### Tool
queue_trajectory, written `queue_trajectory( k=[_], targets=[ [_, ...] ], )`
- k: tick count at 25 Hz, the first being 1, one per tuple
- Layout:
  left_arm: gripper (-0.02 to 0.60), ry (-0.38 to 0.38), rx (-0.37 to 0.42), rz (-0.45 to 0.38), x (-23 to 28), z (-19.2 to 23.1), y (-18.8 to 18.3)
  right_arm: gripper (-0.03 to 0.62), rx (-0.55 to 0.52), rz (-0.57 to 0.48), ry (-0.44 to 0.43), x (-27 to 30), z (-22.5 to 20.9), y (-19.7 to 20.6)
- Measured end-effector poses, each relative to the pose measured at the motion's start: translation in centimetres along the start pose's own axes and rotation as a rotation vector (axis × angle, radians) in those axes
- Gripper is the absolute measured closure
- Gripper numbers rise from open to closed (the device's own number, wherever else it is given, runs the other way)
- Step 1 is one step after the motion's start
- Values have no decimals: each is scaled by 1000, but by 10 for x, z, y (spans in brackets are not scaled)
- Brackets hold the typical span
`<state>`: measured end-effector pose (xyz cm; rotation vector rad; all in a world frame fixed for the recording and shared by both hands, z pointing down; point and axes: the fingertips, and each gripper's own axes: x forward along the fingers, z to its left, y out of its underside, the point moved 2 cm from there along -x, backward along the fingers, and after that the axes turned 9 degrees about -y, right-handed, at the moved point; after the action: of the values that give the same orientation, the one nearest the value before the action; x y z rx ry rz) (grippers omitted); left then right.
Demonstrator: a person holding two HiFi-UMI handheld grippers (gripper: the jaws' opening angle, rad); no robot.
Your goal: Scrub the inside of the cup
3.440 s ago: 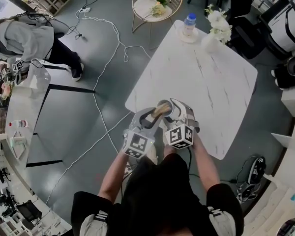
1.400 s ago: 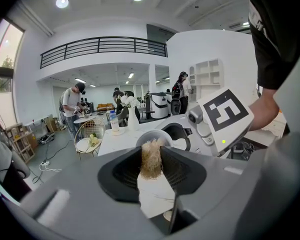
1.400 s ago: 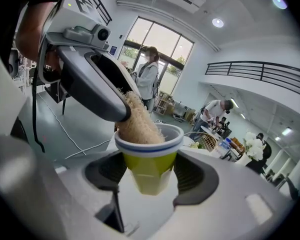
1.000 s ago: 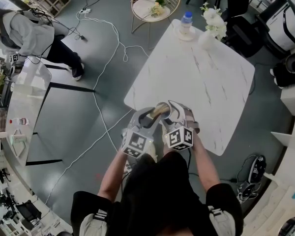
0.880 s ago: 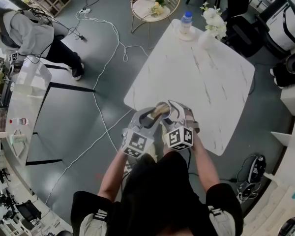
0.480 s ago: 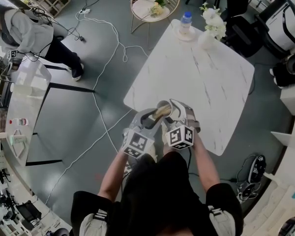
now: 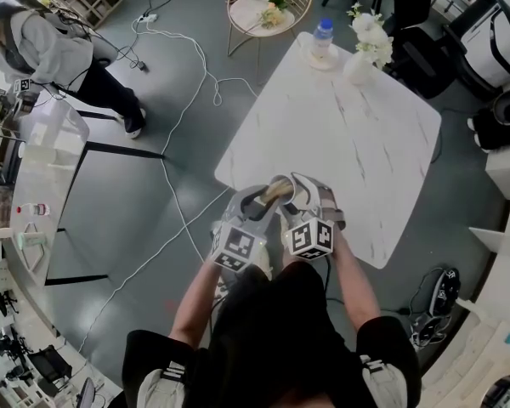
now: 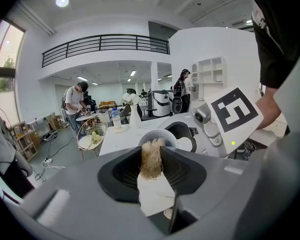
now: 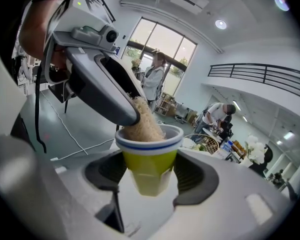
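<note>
A yellow cup (image 9: 149, 161) with a white rim and a blue band stands upright between the jaws of my right gripper (image 9: 149, 176), which is shut on it. My left gripper (image 8: 151, 169) is shut on a tan fibrous scrubber (image 8: 151, 158), whose end reaches down into the cup's mouth (image 9: 142, 125). In the head view both grippers meet over the near corner of the white marble table (image 7: 357, 134), left gripper (image 7: 257, 204) and right gripper (image 7: 302, 195) on either side of the cup (image 7: 282, 187).
A water bottle (image 7: 323, 39) and a vase of white flowers (image 7: 367, 45) stand at the table's far end. A round wire side table (image 7: 270, 7) is beyond. Cables (image 7: 183, 117) trail over the grey floor. A person (image 7: 51, 53) stands at left.
The grippers, cup and scrubber stay almost in place, with only small shifts of the scrubber in the cup. The person at left has moved slightly.
</note>
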<state>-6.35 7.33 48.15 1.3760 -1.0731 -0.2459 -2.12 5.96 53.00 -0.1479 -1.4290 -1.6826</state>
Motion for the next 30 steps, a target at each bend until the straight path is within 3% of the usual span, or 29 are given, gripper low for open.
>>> queue_trajectory(
  k=[7,18,30],
  targets=[
    [459,-4,4,5,-1,1,0,299,-21,4,-14,1,8,-2],
    [458,50,19,-7,-1,-10,-1,299,9,19,-4,2,1,2],
    [457,5,12,21,0,-3,5,299,7,20,-11,0,7,2]
  ],
)
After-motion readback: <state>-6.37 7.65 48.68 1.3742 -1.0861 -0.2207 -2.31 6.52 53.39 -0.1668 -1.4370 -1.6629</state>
